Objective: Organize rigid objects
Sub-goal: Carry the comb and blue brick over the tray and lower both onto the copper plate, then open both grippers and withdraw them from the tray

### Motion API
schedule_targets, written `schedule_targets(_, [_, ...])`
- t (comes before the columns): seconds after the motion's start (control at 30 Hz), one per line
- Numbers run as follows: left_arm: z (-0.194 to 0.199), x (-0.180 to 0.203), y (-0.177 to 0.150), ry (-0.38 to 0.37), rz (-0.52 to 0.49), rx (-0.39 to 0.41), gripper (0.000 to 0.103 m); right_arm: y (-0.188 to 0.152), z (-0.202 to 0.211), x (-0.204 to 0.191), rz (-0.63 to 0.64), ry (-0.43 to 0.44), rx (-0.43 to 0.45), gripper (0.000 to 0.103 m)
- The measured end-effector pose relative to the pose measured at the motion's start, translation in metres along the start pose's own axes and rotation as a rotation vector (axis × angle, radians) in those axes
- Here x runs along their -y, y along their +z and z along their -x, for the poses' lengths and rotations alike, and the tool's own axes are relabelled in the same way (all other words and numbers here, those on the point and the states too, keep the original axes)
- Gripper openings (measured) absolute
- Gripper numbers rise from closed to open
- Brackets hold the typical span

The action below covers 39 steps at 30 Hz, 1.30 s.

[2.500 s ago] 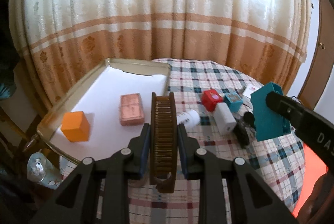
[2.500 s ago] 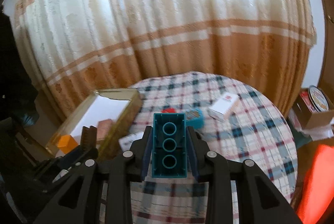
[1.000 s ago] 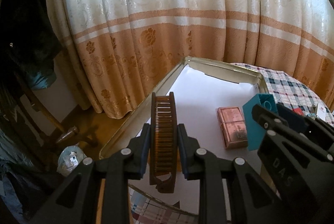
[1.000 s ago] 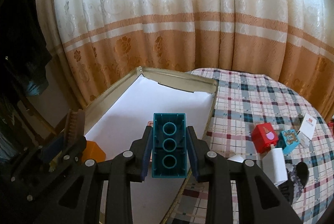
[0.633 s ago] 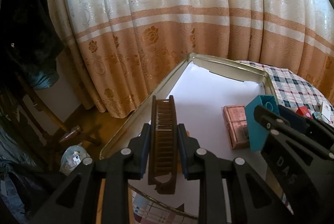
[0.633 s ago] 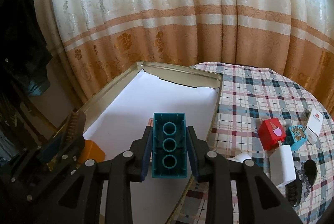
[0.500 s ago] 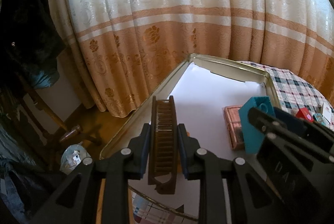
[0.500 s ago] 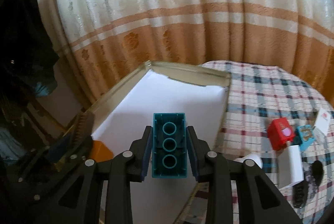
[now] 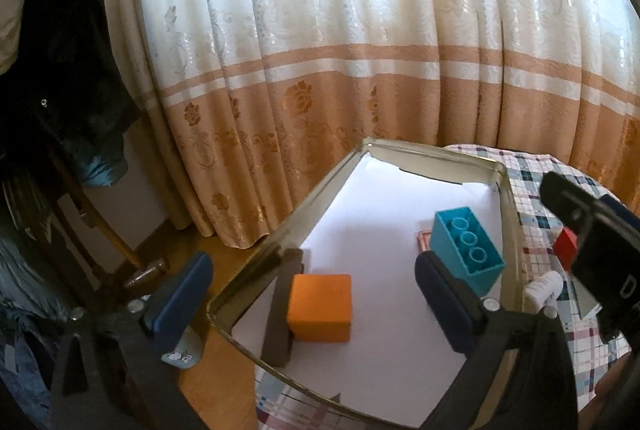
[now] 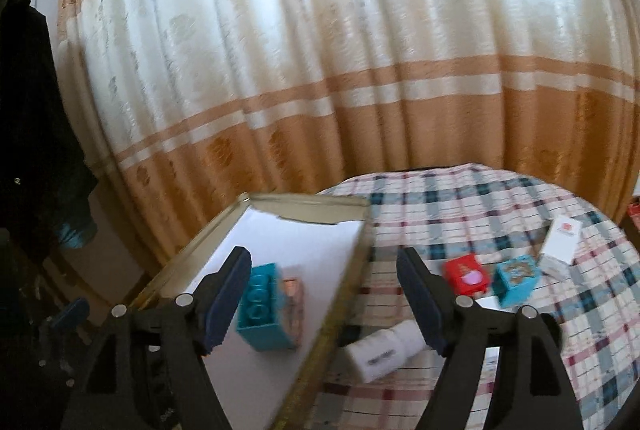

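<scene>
Two claws, left (image 9: 312, 294) and right (image 10: 324, 294), have just sprung apart with nothing between them. In the tray (image 9: 280, 230), the comb (image 9: 280, 310) touches the orange cube (image 9: 320, 308); the brick (image 9: 466, 248) lies beyond. We should withdraw straight, clear of the rim.

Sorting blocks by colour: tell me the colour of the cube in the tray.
Orange cube, clearest in the left wrist view.
</scene>
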<state>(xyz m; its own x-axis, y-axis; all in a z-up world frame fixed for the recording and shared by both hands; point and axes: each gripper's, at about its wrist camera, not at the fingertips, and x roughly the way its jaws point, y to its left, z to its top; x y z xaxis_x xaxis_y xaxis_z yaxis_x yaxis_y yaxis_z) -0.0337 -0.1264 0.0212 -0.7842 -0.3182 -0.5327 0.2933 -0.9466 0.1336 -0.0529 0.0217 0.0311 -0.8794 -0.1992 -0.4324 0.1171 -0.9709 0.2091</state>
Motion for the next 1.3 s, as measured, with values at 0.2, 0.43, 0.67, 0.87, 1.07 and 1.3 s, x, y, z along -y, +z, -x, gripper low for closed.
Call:
schedule_targets(0.2, [0.009,0.015,-0.004,-0.014,-0.017,0.012,0.102,-0.008,0.011,0.016,0.013,-0.062,0.043,0.077])
schedule_targets(0.43, [0.019,0.033,-0.009,-0.041,-0.023,0.022,0.102,-0.012,0.03,0.041,0.005,-0.141,0.093,0.078])
schedule_targets(0.67, [0.034,0.059,-0.018,-0.103,-0.05,0.035,0.102,-0.015,0.052,0.058,0.032,-0.196,0.146,0.082])
schedule_targets(0.87, [0.046,0.082,-0.025,-0.139,-0.085,0.049,0.102,-0.02,0.06,0.076,0.032,-0.233,0.158,0.082])
schedule_targets(1.07, [0.052,0.098,-0.031,-0.162,-0.108,0.061,0.102,-0.026,0.068,0.095,0.014,-0.269,0.166,0.082])
schedule_targets(1.3, [0.06,0.115,-0.037,-0.183,-0.137,0.071,0.102,-0.026,0.081,0.114,-0.007,-0.312,0.176,0.082])
